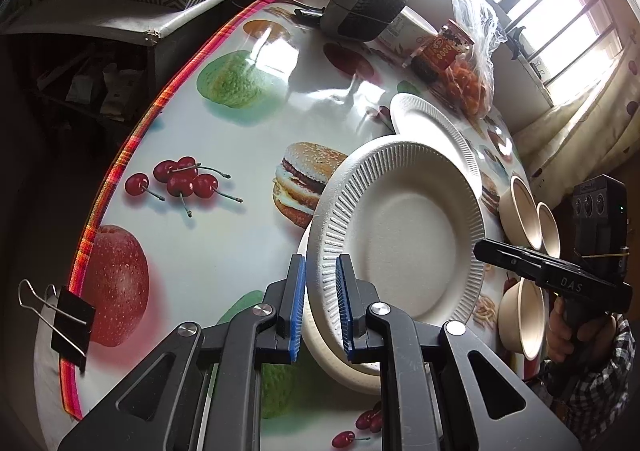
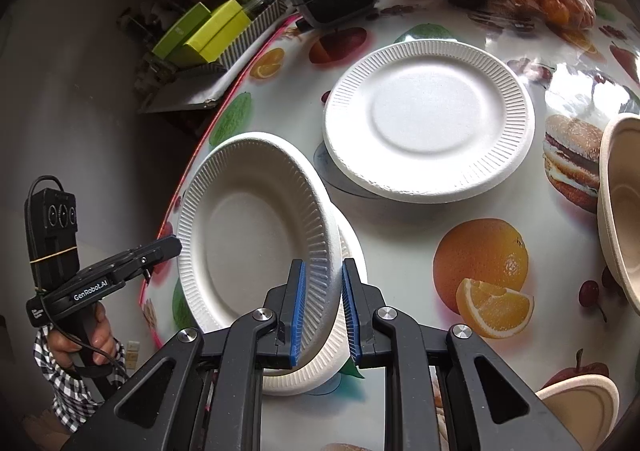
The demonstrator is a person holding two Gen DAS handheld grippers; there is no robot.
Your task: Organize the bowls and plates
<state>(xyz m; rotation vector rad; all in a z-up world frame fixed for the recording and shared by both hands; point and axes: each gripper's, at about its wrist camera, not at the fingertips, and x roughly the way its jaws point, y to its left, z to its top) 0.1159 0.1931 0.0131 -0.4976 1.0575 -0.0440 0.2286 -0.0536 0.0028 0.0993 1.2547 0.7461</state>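
left gripper [image 1: 322, 305]: clamped on near rim of tilted plate [image 1: 404, 235]
right gripper [image 2: 324, 307]: pinching opposite rim, sharing the load
plate below [image 2: 352, 251]: directly under grippers, likely stacking target
third plate [image 2: 428, 119]: beyond right gripper, flat, unstacked
bowls [image 1: 524, 211]: right of left gripper

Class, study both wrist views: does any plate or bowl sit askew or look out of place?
Yes. The held plate is tilted, its rim pinched on opposite sides by the left gripper and right gripper, above the lower plate on the table. The third plate lies flat, apart.
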